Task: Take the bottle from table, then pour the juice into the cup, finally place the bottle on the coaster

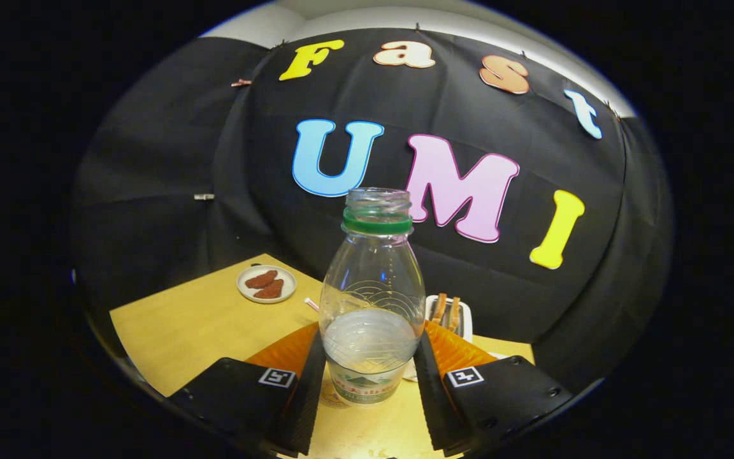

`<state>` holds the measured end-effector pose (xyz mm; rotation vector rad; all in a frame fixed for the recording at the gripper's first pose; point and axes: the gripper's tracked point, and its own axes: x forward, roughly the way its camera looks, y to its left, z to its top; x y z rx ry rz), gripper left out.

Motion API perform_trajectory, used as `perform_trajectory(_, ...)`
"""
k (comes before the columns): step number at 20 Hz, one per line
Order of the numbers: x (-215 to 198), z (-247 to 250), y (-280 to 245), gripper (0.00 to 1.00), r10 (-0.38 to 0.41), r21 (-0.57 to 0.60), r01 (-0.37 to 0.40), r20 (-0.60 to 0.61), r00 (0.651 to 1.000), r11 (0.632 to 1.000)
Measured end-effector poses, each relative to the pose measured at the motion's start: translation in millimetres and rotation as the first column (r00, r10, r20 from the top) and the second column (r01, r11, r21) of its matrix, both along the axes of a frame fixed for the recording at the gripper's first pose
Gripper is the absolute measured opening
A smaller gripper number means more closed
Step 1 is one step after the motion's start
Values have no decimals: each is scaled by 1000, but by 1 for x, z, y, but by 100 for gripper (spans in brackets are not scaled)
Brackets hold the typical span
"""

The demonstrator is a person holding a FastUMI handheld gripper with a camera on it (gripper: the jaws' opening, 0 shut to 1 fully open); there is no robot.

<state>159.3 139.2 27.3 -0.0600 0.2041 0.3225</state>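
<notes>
Between the fingers: bottle (372, 299) stands upright, uncapped, above the table (201, 325) | gripper (370, 382) jaws clamped on its lower body | long axis vertical, mouth up | cup, coaster: cannot tell | next likely tilt to pour

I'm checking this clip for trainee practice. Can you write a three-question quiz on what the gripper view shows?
1. True or false: the bottle has no cap on its mouth.
2. Where is the bottle relative to the tongs? A) between the fingers B) far beyond them C) lying flat on the table
3. What sits on the small white plate beyond the fingers?

Key: 1 true. 2 A; both fingers appear to press its lower body. 3 Two reddish-brown food pieces.
</notes>
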Motion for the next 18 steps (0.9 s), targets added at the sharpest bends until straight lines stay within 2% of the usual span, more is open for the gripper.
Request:
perform_trajectory(3,7,-11,1,71,29,145,-29,0,1000,989)
perform_trajectory(5,16,-26,-2,71,38,189,-37,-3,999,981)
perform_trajectory(10,37,-83,2,72,80,212,-65,-63,995,975)
perform_trajectory(18,57,-152,28,74,132,124,-121,-85,988,985)
